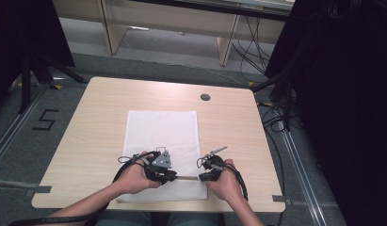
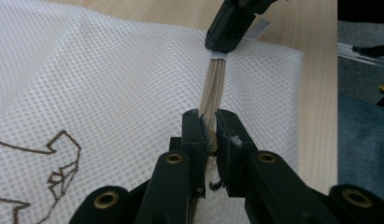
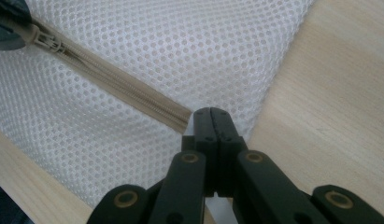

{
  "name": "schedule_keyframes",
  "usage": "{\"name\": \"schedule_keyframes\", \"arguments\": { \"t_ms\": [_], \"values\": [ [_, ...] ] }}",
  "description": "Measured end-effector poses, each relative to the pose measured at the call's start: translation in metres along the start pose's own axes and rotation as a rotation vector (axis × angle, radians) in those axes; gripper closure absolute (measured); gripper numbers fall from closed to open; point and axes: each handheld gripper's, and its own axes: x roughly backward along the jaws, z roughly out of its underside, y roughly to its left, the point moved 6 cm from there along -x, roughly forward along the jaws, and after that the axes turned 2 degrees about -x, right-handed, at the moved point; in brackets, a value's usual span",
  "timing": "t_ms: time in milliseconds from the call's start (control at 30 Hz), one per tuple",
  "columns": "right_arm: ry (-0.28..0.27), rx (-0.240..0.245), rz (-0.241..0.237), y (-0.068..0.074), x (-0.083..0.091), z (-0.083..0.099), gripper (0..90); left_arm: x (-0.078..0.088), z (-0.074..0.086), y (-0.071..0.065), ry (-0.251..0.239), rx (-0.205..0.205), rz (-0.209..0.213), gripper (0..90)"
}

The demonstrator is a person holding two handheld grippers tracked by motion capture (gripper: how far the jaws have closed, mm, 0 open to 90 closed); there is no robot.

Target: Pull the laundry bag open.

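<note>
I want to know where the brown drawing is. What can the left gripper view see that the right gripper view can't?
The left gripper view alone has a brown outline drawing on the mesh, and the right gripper farther off, pinching the zipper's far end. The right gripper view alone has the zipper slider and its own jaws shut on the bag's edge. Both share the white mesh bag, its beige zipper and the wooden table.

Wooden table (image 1: 101,122), grommet hole (image 1: 205,97)

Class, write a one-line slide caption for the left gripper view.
Left gripper shut on the zip pull of a white mesh bag; right gripper pinches the zip's far end.
</note>
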Motion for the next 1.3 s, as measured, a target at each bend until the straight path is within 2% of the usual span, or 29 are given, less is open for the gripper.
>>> {"name": "schedule_keyframes", "arguments": {
  "t_ms": [67,133,167,233,300,333,467,500,600,700,733,767,800,833,900,967,1000,1033,1100,1133,1167,1267,1300],
  "values": [
    [0.003,-0.012,0.004,0.000,0.000,0.000,90.0,0.000,0.000,0.000,0.001,0.005,0.004,81.8],
    [0.000,-0.008,0.003,0.000,0.001,0.000,90.0,0.001,0.001,0.000,0.003,-0.008,0.001,81.9],
    [0.000,-0.008,0.003,0.000,0.001,0.000,90.0,0.001,0.000,0.000,-0.003,0.004,0.004,81.9],
    [0.000,-0.015,0.002,0.000,0.000,0.001,90.0,0.003,0.001,0.002,0.002,-0.025,0.003,81.8],
    [0.012,-0.038,0.001,0.001,0.001,0.002,90.0,0.003,0.002,0.001,-0.004,0.005,0.003,81.8],
    [0.014,-0.042,0.004,0.001,0.002,0.002,90.0,0.002,0.002,0.001,-0.005,0.005,0.005,81.8],
    [0.015,-0.040,0.009,0.001,0.001,0.002,90.0,0.003,0.002,0.001,0.003,-0.003,-0.002,81.8],
    [-0.001,-0.012,0.004,0.000,0.001,0.001,90.0,0.003,0.002,0.001,0.003,-0.003,-0.002,81.8],
    [0.001,-0.023,-0.002,0.000,0.001,0.001,90.0,0.005,0.002,0.002,0.001,-0.014,0.001,81.8],
    [0.013,-0.042,0.012,0.001,0.002,0.002,90.0,0.006,0.004,0.001,0.000,0.004,0.003,81.8],
    [0.001,-0.019,0.007,0.000,0.001,0.001,90.0,0.006,0.004,0.001,0.000,0.004,0.003,81.8],
    [0.001,-0.019,0.007,0.000,0.001,0.001,90.0,0.007,0.005,0.002,0.010,-0.007,-0.005,81.8],
    [0.000,-0.023,0.006,0.001,0.001,0.002,90.0,0.007,0.005,0.001,-0.001,0.012,0.001,81.8],
    [0.001,-0.023,0.006,0.001,0.001,0.002,90.0,0.007,0.005,0.002,-0.003,-0.006,0.001,81.8],
    [0.000,-0.022,0.007,0.001,0.001,0.002,90.0,0.007,0.005,0.001,0.001,0.005,-0.002,81.8],
    [-0.004,-0.017,0.007,0.000,0.001,0.001,90.0,0.008,0.005,0.002,-0.001,-0.013,0.000,81.8],
    [-0.002,-0.017,0.008,0.000,0.001,0.001,90.0,0.008,0.005,0.000,-0.011,0.019,0.004,81.8],
    [-0.002,-0.019,0.006,0.000,0.001,0.001,90.0,0.009,0.006,0.001,-0.003,0.005,-0.002,81.8],
    [0.006,-0.031,0.005,0.001,0.001,0.002,90.0,0.009,0.006,0.000,-0.012,0.019,0.003,81.8],
    [-0.002,-0.012,0.002,-0.001,0.000,0.001,90.0,0.010,0.006,0.001,0.005,0.003,-0.005,81.8],
    [0.003,-0.030,0.007,0.000,0.001,0.001,90.0,0.010,0.006,0.001,0.000,0.008,0.000,81.8],
    [0.003,-0.033,0.003,0.000,0.001,0.002,90.0,0.011,0.006,0.001,-0.004,0.015,0.002,81.8],
    [0.004,-0.032,0.004,0.000,0.001,0.002,90.0,0.012,0.006,0.002,0.001,-0.002,-0.004,81.9]
  ]
}}
